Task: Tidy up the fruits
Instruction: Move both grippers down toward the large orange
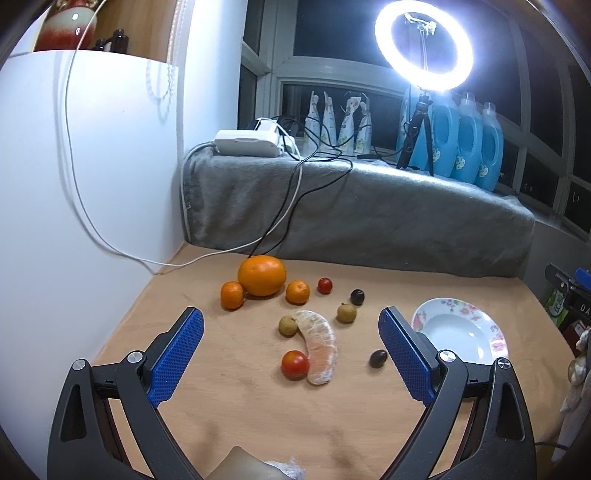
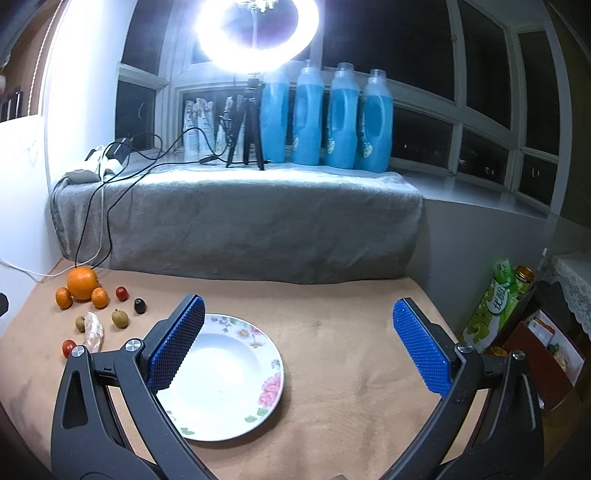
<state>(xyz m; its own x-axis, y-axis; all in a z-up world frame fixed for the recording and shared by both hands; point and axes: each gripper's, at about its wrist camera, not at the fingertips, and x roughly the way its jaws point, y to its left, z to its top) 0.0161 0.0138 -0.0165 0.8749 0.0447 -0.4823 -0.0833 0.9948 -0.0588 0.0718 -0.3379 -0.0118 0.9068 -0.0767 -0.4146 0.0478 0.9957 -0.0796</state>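
Fruit lies scattered on the wooden table: a big orange [image 1: 262, 275] with two small tangerines [image 1: 232, 295] beside it, a peeled citrus wedge [image 1: 320, 346], two cherry tomatoes [image 1: 294, 364], two longans [image 1: 287, 325] and two dark grapes [image 1: 378, 358]. A flowered white plate [image 1: 491, 338] [image 2: 258, 413] sits empty to their right. My left gripper [image 1: 291, 325] hovers open over the fruit, holding nothing. My right gripper [image 2: 299, 314] is open above the plate, its left finger over the plate's near-left rim. The same fruit cluster [image 2: 83, 283] shows far left in the right wrist view.
A grey blanket-covered ledge [image 1: 369, 218] backs the table, carrying a ring light on a tripod [image 2: 255, 33], blue detergent bottles [image 2: 341, 122], pouches, a charger and cables. A white wall [image 1: 74, 184] bounds the left. Boxes and a can [image 2: 524, 277] stand off the right edge.
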